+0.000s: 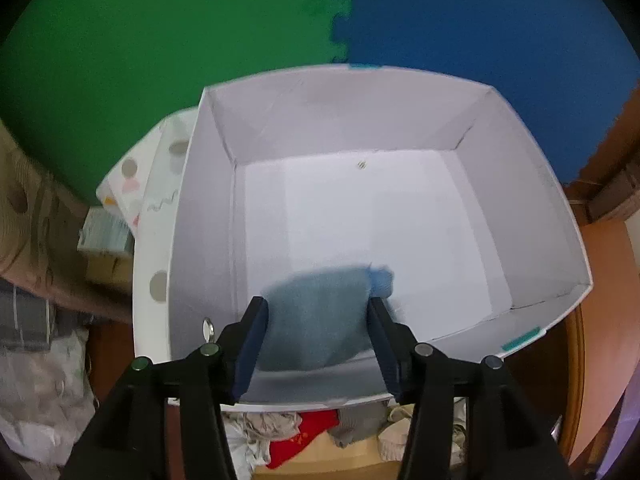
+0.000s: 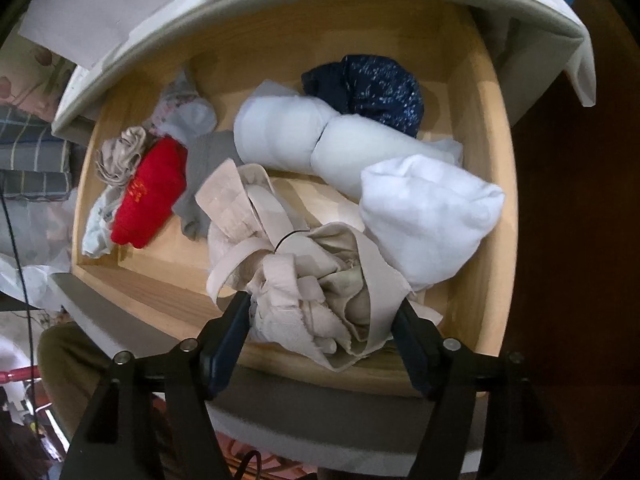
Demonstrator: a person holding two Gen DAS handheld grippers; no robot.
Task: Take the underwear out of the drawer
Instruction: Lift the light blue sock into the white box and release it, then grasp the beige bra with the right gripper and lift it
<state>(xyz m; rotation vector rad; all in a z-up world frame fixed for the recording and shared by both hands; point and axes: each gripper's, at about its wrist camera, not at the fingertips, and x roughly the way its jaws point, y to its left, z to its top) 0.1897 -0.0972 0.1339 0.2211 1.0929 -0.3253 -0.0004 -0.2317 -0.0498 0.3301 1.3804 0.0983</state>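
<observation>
My left gripper (image 1: pixel 318 308) hangs over the near end of a white cardboard box (image 1: pixel 352 120). A blurred blue-grey folded garment (image 1: pixel 316 320) lies in the box between its open jaws, and I see no pad pressing on it. In the right wrist view, my right gripper (image 2: pixel 324 304) points down into a wooden drawer (image 2: pixel 492 160). Its jaws stand open on either side of a crumpled beige underwear bundle (image 2: pixel 316 280) at the drawer's near edge. A red garment (image 2: pixel 152 188), a grey one (image 2: pixel 200 164), two pale rolls (image 2: pixel 300 136), a white one (image 2: pixel 428 212) and a navy speckled one (image 2: pixel 372 88) lie beyond.
The box stands on green (image 1: pixel 160 40) and blue (image 1: pixel 480 32) foam mats, with a spotted white lid (image 1: pixel 156 184) at its left side. The drawer's clothes, a red garment (image 1: pixel 296 436) among them, show below the box's near wall. A pale cloth (image 2: pixel 280 20) overhangs the drawer's far end.
</observation>
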